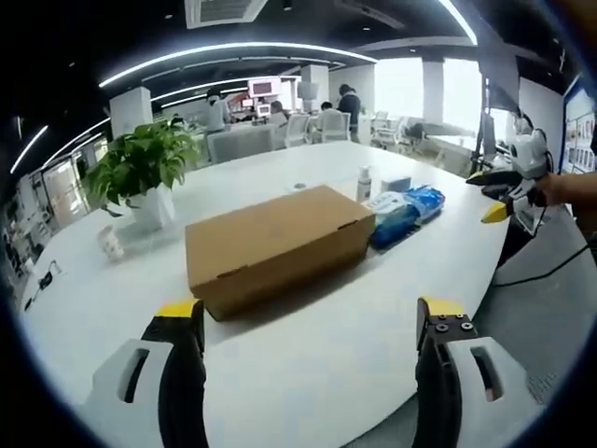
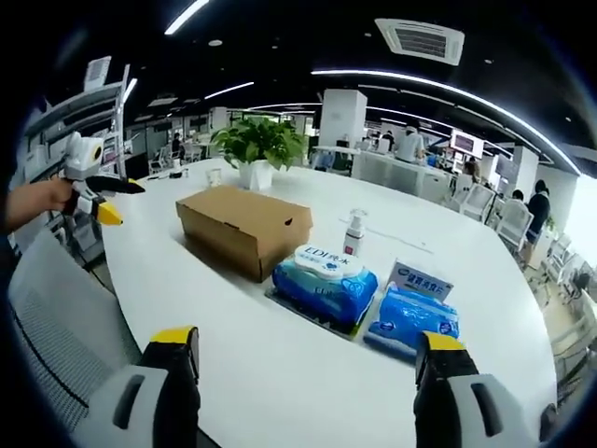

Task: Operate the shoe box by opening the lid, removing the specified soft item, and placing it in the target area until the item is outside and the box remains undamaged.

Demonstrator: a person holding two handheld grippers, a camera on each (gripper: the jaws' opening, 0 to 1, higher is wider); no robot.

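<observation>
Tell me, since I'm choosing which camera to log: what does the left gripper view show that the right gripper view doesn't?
Left gripper view alone: a small cup beside the potted plant.

Right gripper view alone: the white lid label on the nearer blue wipes pack, and an upright card behind the second pack.

Both: the closed cardboard shoe box on the white table, the pump bottle, and the opposite hand-held gripper.

You have one closed cardboard shoe box [image 2: 244,227] on the desk [image 2: 280,373], two blue wipe packs [image 2: 325,286] [image 2: 410,317] side by side, one small pump bottle [image 2: 354,232], one potted plant [image 2: 256,149] near the far edge, and one small cup [image 1: 110,243] beside it.
</observation>
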